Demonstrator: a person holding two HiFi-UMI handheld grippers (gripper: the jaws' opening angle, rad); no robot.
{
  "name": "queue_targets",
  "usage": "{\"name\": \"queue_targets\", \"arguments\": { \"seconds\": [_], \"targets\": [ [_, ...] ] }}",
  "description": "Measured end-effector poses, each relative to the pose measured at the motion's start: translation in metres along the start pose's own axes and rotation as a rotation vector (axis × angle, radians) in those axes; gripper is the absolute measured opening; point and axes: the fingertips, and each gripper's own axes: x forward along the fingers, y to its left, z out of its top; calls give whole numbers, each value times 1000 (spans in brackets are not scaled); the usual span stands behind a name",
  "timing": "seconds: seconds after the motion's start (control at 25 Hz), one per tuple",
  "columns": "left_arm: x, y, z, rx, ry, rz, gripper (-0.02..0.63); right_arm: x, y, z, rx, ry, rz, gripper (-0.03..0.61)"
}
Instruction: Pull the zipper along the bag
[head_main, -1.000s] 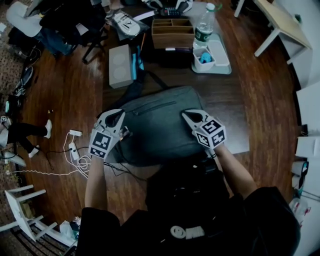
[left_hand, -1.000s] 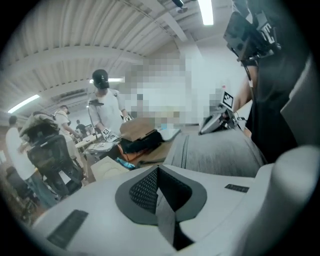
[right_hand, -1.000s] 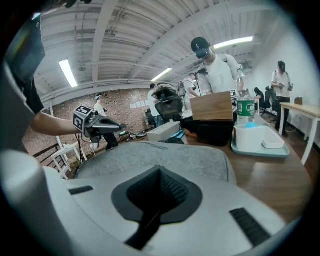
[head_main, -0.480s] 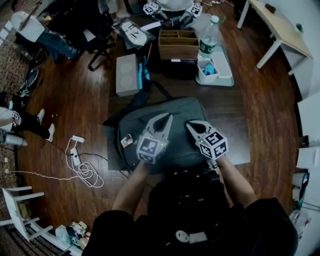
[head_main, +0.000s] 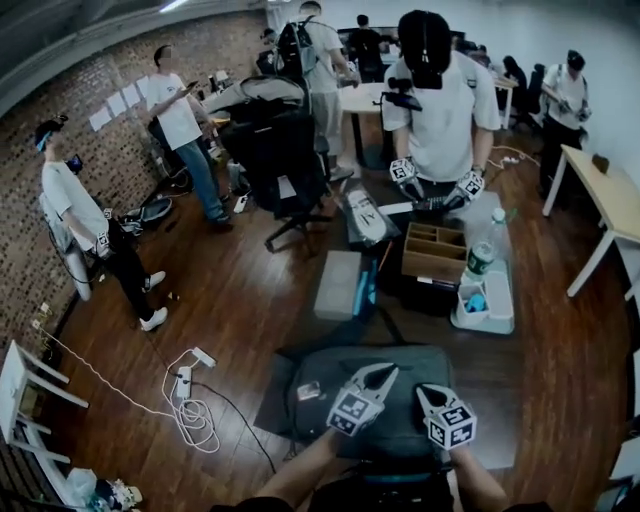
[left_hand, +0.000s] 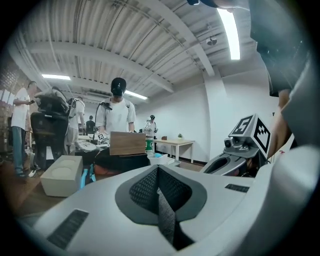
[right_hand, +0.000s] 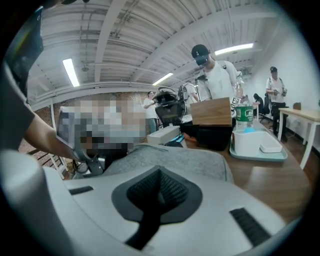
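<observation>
The grey bag (head_main: 322, 366) lies flat on the table in front of me, and in the right gripper view the bag (right_hand: 172, 161) fills the ground just past the jaws. My left gripper (head_main: 383, 371) hovers over the bag's middle with its jaws closed together and nothing visible between them (left_hand: 159, 172). Just to its right, my right gripper (head_main: 422, 391) rests low over the bag, jaws also together (right_hand: 160, 176). The right gripper (left_hand: 242, 145) shows at the right of the left gripper view. I cannot make out the zipper pull.
Beyond the bag stand a white box (head_main: 338, 285), a wooden organiser (head_main: 433, 252), a water bottle (head_main: 482, 256) and a white tray (head_main: 488, 304). A person (head_main: 432, 110) holding grippers stands across the table. A power strip with cable (head_main: 187, 388) lies on the floor at left.
My left gripper has swung right from the bag's left edge to its middle, beside the right gripper. The head camera has tilted up and now shows the room.
</observation>
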Motion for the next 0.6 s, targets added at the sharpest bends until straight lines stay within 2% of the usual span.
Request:
{"name": "queue_targets", "arguments": {
  "seconds": [0.24, 0.4, 0.52, 0.6],
  "targets": [
    [-9, 11, 6, -54, -19, 164, -2, 0, -4, 6, 4, -52, 3, 9],
    [-33, -15, 21, -80, -72, 234, 0, -26, 9, 12, 12, -58, 25, 9],
    [-51, -43, 50, -66, -127, 297, 0, -62, 27, 40, -9, -168, 68, 9],
    [-56, -65, 65, -58, -151, 309, 0, -88, 44, 64, -28, -231, 89, 9]
  ]
}}
